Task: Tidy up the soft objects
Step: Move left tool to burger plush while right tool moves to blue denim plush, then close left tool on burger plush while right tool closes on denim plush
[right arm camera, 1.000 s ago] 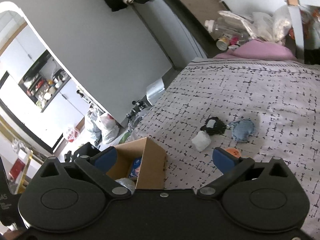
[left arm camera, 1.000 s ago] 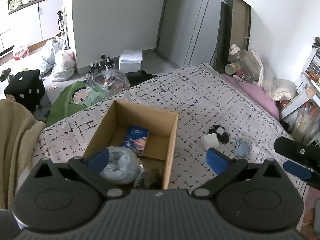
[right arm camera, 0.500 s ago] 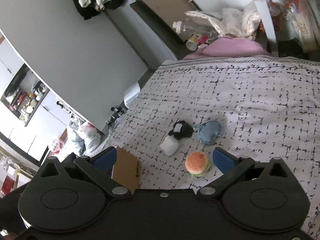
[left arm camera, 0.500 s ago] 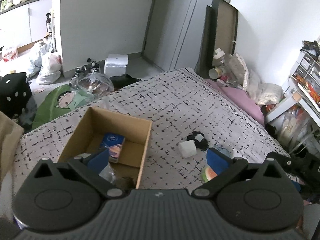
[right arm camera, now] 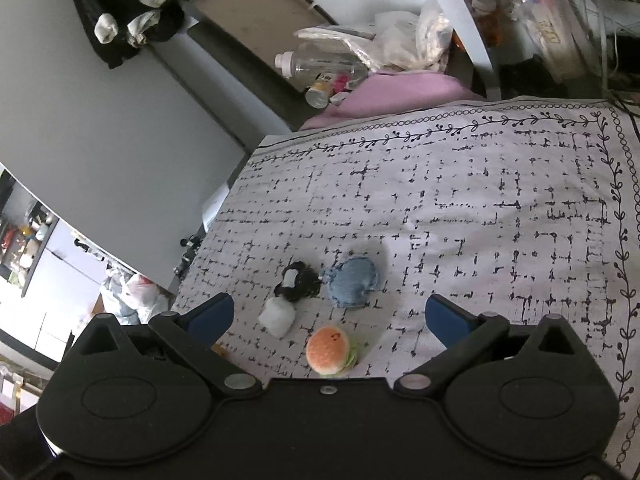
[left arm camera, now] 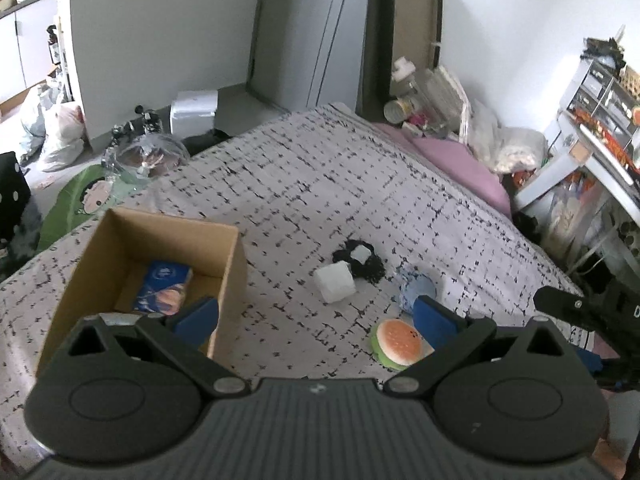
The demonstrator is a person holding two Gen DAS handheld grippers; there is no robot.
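A cardboard box (left arm camera: pixel 224 264) stands on the patterned bed cover at the left, with a blue packet (left arm camera: pixel 164 294) inside. To its right lie a white soft cube (left arm camera: pixel 334 287), a black fuzzy item with a white tag (left arm camera: pixel 360 258), a pale blue pouch (left arm camera: pixel 418 289) and a burger plush (left arm camera: pixel 396 343). My left gripper (left arm camera: pixel 314 320) is open and empty, above the bed between the box and the burger. My right gripper (right arm camera: pixel 328 316) is open and empty, above the burger plush (right arm camera: pixel 329 351), white cube (right arm camera: pixel 277 316), black item (right arm camera: pixel 298 281) and blue pouch (right arm camera: pixel 354 282). The right gripper also shows at the right edge of the left wrist view (left arm camera: pixel 576 308).
A pink pillow (left arm camera: pixel 460 164) and bottles and bags lie at the bed's far right edge. A white shelf unit (left arm camera: pixel 592 148) stands at the right. On the floor at the left are bags, a green cushion (left arm camera: pixel 76 204) and a white box (left arm camera: pixel 194 114).
My left gripper has drawn back and right from over the box, which now sits further left. My right gripper has swung right, so the burger plush and other soft items are centred between its fingers.
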